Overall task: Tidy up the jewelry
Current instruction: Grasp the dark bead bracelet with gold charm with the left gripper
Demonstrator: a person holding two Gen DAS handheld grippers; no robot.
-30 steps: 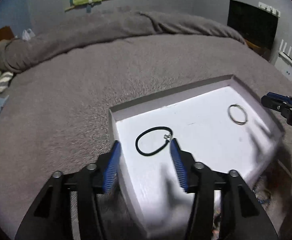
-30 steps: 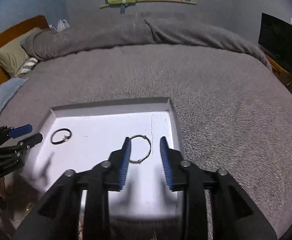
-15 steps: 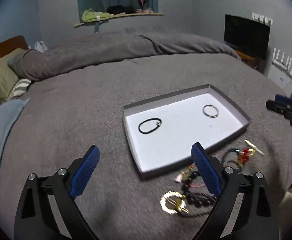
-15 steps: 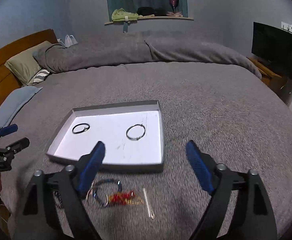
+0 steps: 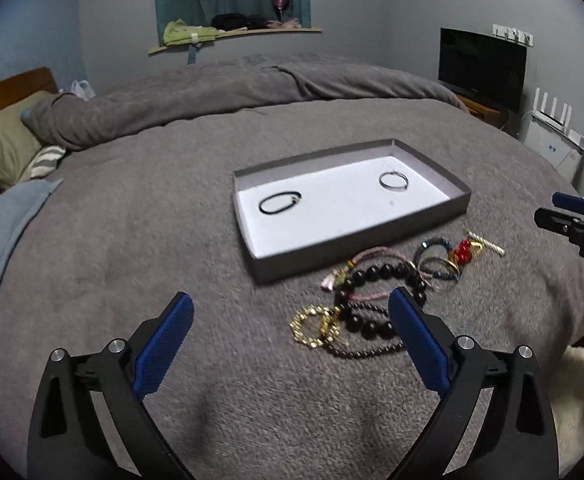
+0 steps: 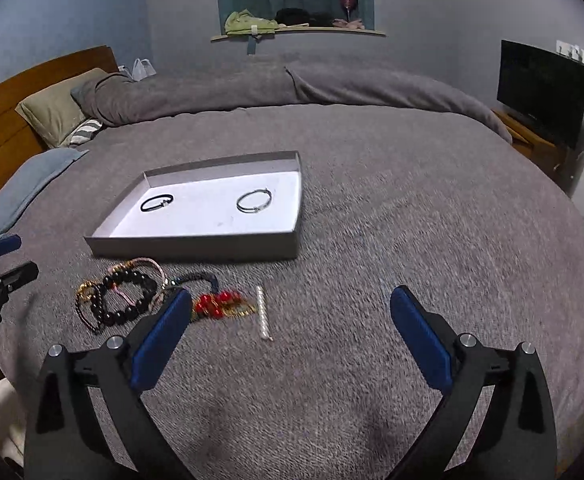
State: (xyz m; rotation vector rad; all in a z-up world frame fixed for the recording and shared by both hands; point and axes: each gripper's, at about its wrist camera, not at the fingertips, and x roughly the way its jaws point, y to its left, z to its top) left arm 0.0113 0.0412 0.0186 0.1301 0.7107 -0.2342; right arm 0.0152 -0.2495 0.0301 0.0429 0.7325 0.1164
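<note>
Grey tray: a shallow cardboard tray (image 5: 458,192) with a white floor lies on a bed, towards the middle of the blanket.
Black bracelet: a thin black bracelet (image 5: 279,202) lies flat inside the tray, towards its left end.
Silver bangle: a thin silver bangle (image 5: 393,180) lies flat in the same tray, well apart from the black one, towards the right end.
Loose pile: a tangle of jewelry (image 5: 376,300) lies on the blanket just outside the near wall of the tray. It includes a string of large dark beads (image 5: 372,276), a gold chain bracelet (image 5: 312,326), a red bead piece (image 5: 463,250), thin braided bands and a pale twisted stick (image 6: 263,312) lying a little apart.
Left tool: the left tool (image 5: 289,338) hangs over the blanket near the pile, its blue pads still spreading wide, nothing between them but the view of the beads beyond.
Right tool: the right tool (image 6: 292,330) hangs to the right of the pile, its pads also still spreading, gripping nothing.
Progress: by my reading, two pieces are placed and most of the jewelry is still outside the tray, so the task is at an early stage.
Bed: a grey blanket (image 6: 412,220) covers the bed.
</note>
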